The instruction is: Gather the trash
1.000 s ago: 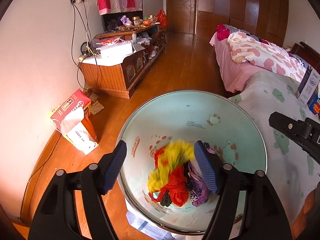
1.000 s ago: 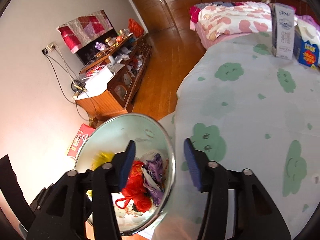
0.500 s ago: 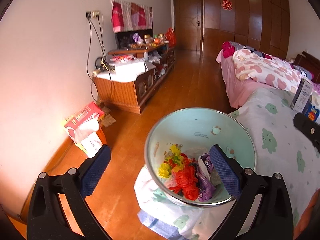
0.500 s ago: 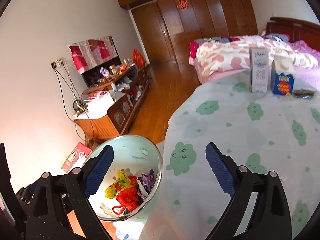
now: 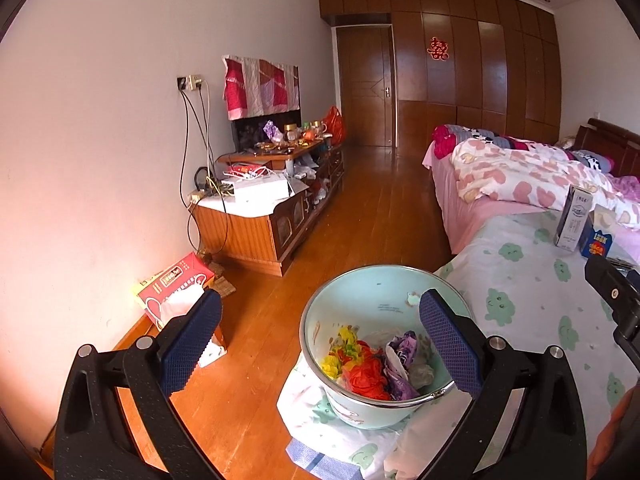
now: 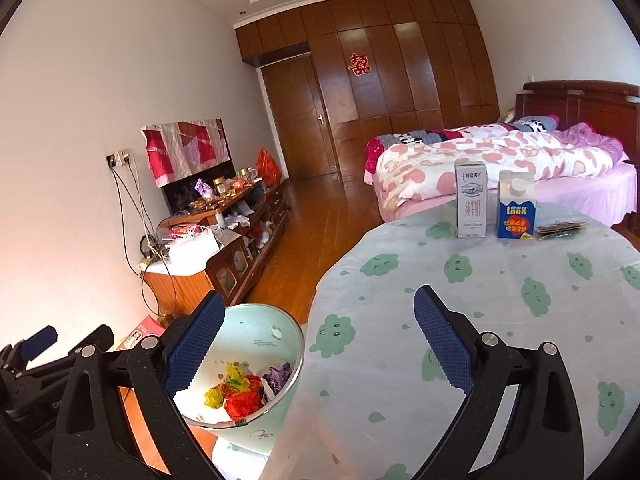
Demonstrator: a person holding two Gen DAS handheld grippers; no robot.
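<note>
Left wrist view: the left tongs (image 5: 320, 340) are standing spread wide, gripping nothing, and hovering over a pale green enamel basin with a metal rim (image 5: 372, 300). The basin is sitting beside the desk, just off the edge of the white cloth with green cloud prints (image 5: 520, 280) that is covering the desk. Crumpled wrappers in red, yellow and purple (image 5: 372, 368) are lying heaped in the basin's bottom.

Right wrist view: the right tongs (image 6: 316, 344) are also gaping wide with nothing between the pads, and are hanging over the cloth edge and the basin (image 6: 256, 332). At the desk's far side a tall grey-white milk carton (image 6: 471, 200) and a blue gable-top carton (image 6: 516, 210) are standing upright, side by side and apart, with a flat dark packet (image 6: 560, 229) lying just right of the blue one.
</note>
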